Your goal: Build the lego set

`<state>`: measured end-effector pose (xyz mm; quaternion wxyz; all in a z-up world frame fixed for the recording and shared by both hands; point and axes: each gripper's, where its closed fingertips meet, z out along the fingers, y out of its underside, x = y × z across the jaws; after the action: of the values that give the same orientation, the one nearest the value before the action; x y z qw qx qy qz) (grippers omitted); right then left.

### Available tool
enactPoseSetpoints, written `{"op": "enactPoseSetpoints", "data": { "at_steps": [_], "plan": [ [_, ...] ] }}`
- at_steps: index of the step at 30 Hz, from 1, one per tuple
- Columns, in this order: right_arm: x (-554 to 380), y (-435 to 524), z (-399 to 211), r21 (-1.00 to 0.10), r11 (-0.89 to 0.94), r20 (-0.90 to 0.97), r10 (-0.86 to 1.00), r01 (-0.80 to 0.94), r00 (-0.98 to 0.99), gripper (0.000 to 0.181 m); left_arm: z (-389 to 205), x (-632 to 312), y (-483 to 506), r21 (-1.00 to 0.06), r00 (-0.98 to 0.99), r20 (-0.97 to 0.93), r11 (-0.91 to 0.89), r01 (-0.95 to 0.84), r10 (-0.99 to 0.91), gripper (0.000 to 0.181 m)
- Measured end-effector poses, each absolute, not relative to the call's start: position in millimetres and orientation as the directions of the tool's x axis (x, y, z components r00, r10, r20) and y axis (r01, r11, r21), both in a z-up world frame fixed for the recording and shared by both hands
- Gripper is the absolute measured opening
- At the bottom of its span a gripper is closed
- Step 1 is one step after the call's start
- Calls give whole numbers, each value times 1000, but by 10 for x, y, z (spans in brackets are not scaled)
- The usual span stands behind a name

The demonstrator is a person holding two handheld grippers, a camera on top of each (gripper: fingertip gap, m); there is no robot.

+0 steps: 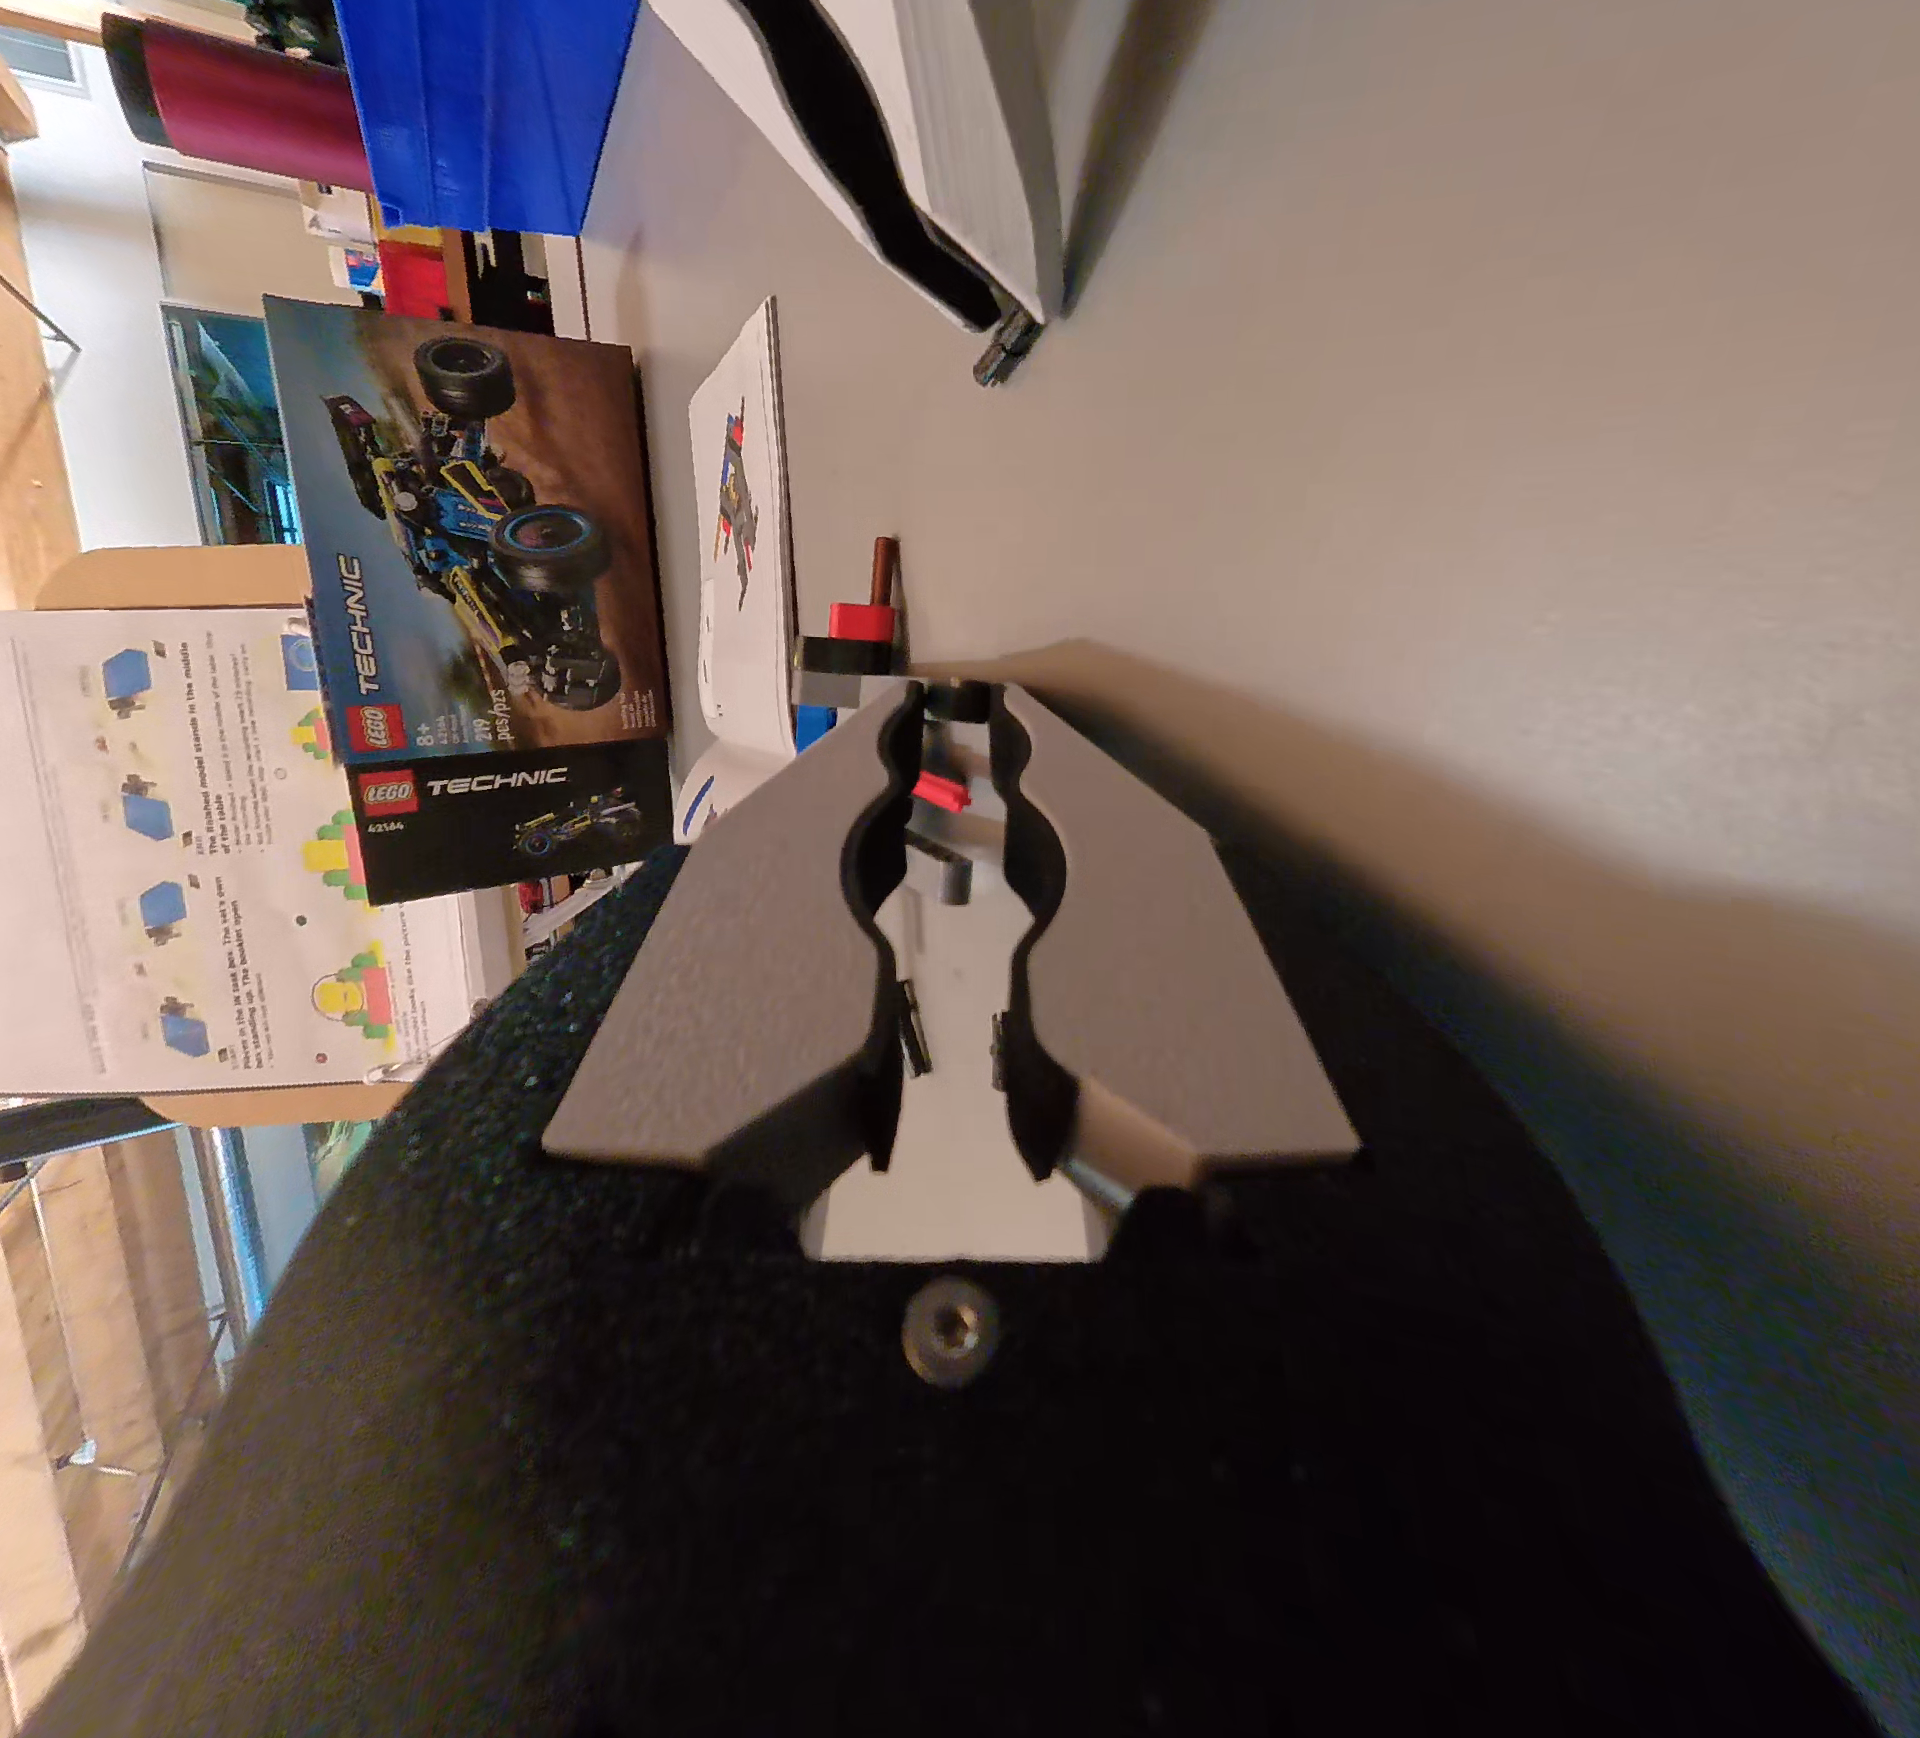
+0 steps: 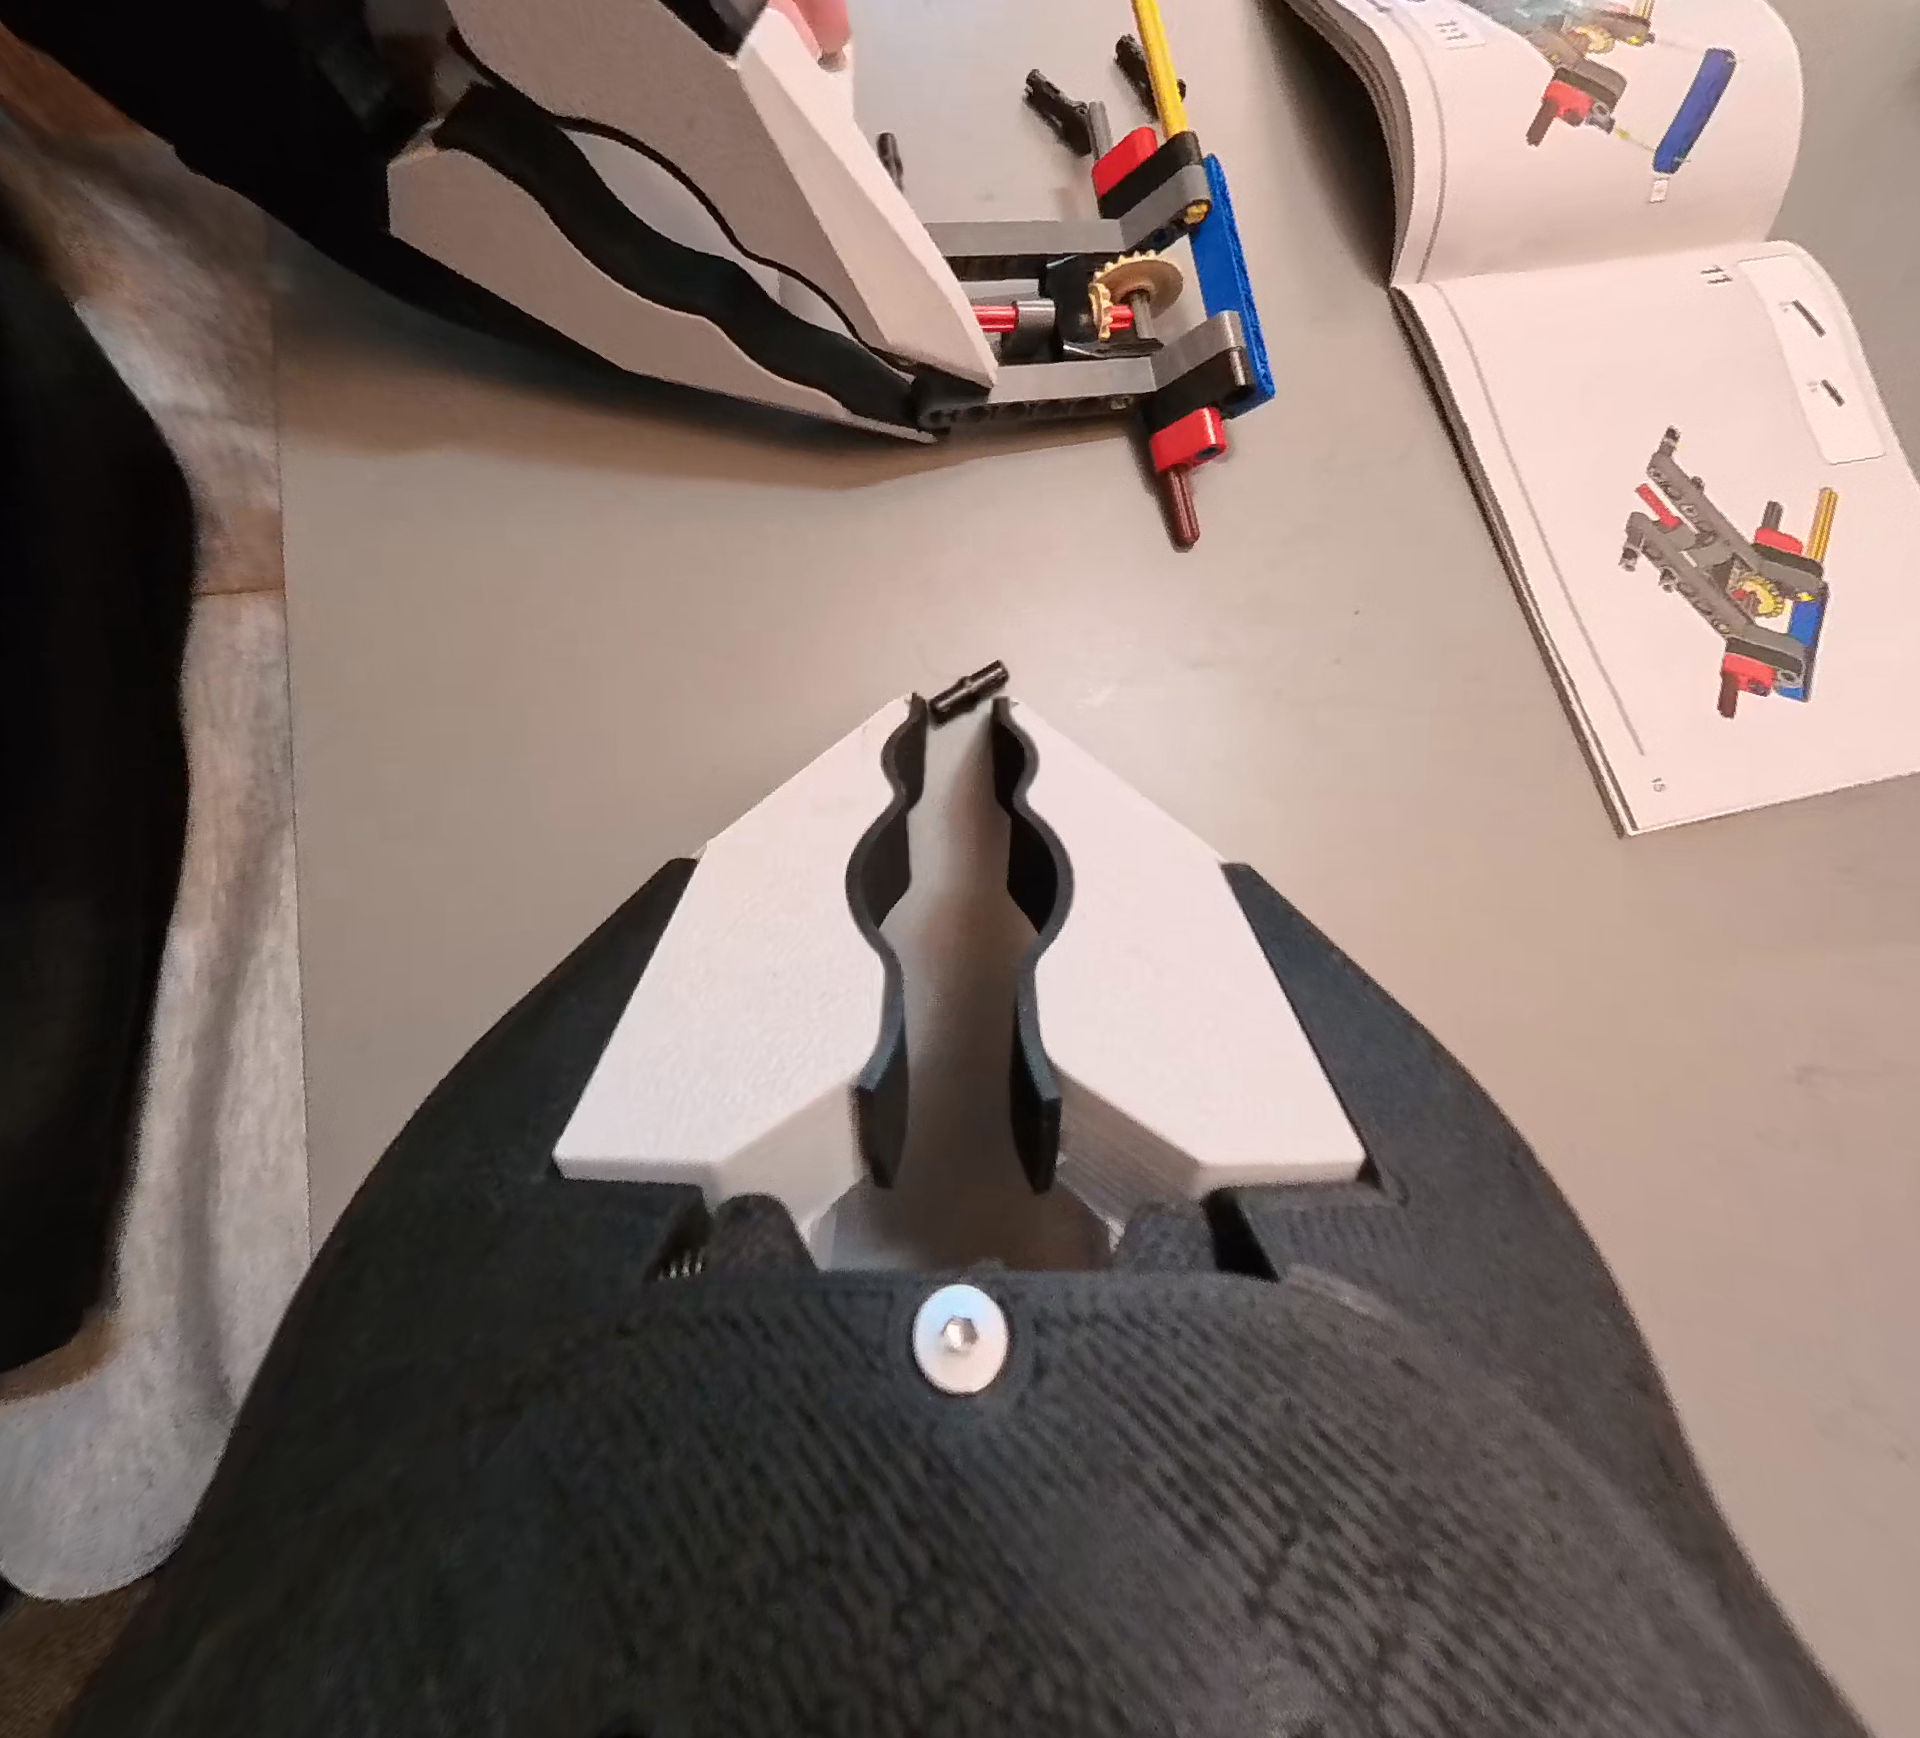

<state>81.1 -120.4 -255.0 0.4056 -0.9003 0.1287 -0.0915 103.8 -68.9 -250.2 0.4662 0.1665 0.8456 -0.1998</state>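
Right claw (image 2: 958,701) is pinching a tiny black pin (image 2: 968,687) only by its tip, so it could pop out. Left claw (image 2: 951,400) is clamped on the half-built frame (image 2: 1101,306) on the tabletop (image 2: 623,597); any wobble misaligns the hole.

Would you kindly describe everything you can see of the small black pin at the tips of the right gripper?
The black pin is a short, dark plastic connector peg with a ridged collar near its middle. It sits at the very tips of the right gripper, pinched at one end, its free end angled up and to the right. It hangs over the grey table, apart from the assembly that the left gripper steadies.
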Motion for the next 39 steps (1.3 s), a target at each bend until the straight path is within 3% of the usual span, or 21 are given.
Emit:
{"op": "enactPoseSetpoints", "data": {
  "at_steps": [5, 14, 19, 24, 26, 31, 35, 39],
  "plan": [
    [829, -1237, -2544, -755, -634, 66, -323, -164, 944, 19, -2501, 1036, -689, -191, -509, -856, 857, 478, 92, 10],
    [753, -1221, -2532, -741, -520, -94, -546, -425, 832, 28, -2486, 996, -660, -245, -518, -854, 844, 478, 46, 13],
    [840, -1199, -2546, -751, -483, -46, -643, -451, 765, 10, -2475, 999, -662, -279, -512, -859, 829, 485, 11, 13],
    [889, -1206, -2553, -751, -518, 2, -622, -409, 783, 2, -2470, 1003, -673, -294, -511, -860, 818, 495, 0, 14],
    [896, -1202, -2553, -751, -517, -13, -610, -410, 792, 1, -2468, 1004, -677, -305, -511, -860, 814, 494, -13, 14],
    [917, -1164, -2535, -755, -437, -95, -665, -489, 741, 20, -2420, 1000, -672, -349, -484, -871, 795, 496, -80, 15],
    [993, -1204, -2550, -752, -437, -48, -711, -494, 702, 5, -2334, 1015, -658, -354, -433, -893, 789, 502, -125, 15],
    [1003, -1196, -2554, -751, -475, -6, -689, -458, 725, 2, -2305, 1038, -634, -394, -447, -879, 780, 486, -165, 15]
  ]
}}
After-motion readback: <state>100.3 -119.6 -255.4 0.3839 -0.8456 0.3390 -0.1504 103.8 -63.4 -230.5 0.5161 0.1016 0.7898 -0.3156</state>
